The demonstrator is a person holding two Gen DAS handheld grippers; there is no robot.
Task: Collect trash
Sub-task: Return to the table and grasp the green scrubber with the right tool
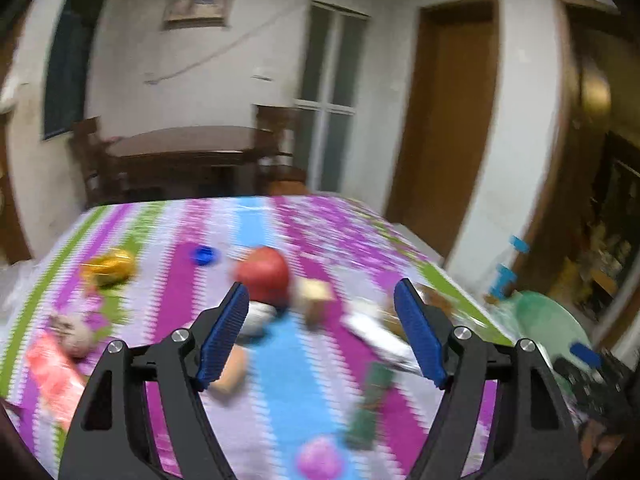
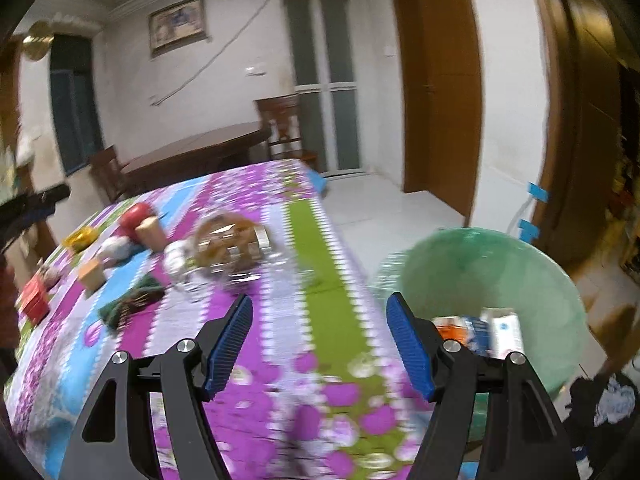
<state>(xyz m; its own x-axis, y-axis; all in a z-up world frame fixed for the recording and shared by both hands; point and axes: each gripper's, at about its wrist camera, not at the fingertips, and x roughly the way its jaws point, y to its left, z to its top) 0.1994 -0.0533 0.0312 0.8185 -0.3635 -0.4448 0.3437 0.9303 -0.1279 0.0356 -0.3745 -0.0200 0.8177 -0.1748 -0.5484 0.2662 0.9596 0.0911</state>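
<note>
My left gripper (image 1: 322, 334) is open and empty above the patterned tablecloth (image 1: 276, 396). Blurred items lie ahead of it: a red round thing (image 1: 264, 274), a tan block (image 1: 318, 296), a gold wrapper (image 1: 108, 266), a blue cap (image 1: 204, 256), a shiny wrapper (image 1: 380, 336), a dark green packet (image 1: 370, 404) and a red pack (image 1: 52, 372). My right gripper (image 2: 320, 344) is open and empty over the table's right edge. A green-lined bin (image 2: 480, 272) stands to its right with cartons (image 2: 486, 332) inside. A clear wrapper with brown contents (image 2: 228, 244) lies ahead.
The bin (image 1: 548, 320) also shows at the right in the left wrist view. A dark wooden table (image 1: 184, 148) and chairs (image 2: 286, 128) stand behind. A wooden door (image 2: 440, 80) is at the right. A dark bag (image 2: 608, 400) sits on the floor by the bin.
</note>
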